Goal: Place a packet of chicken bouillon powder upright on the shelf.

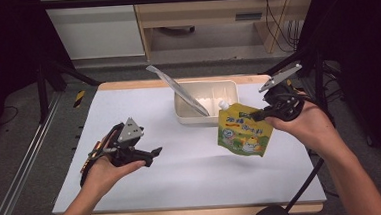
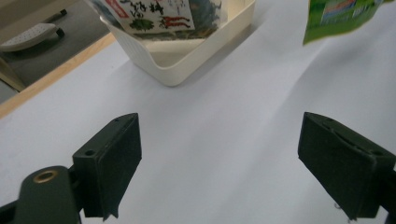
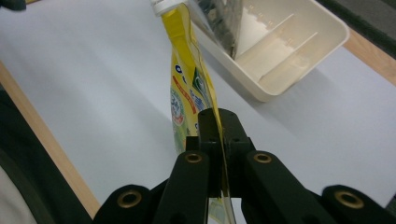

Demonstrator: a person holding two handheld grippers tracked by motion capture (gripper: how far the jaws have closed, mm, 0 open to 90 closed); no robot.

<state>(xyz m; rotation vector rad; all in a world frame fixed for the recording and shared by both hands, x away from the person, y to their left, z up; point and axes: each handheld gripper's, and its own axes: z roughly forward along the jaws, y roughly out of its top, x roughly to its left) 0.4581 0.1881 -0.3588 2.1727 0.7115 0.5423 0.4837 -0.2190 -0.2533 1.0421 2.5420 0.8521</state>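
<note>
The cream bin holds what looks like one flat packet; right gripper pinches a spouted pouch, left gripper gapes.

Left gripper: jaws spread wide, nothing between them, bare white table below. Cream tub near the table's wooden far edge at upper left, with a printed packet standing inside it, black and red lettering on white. Green pouch hangs at upper right, clear of the table top, well apart from the tub. Grey floor beyond the table edge, upper left.
</note>
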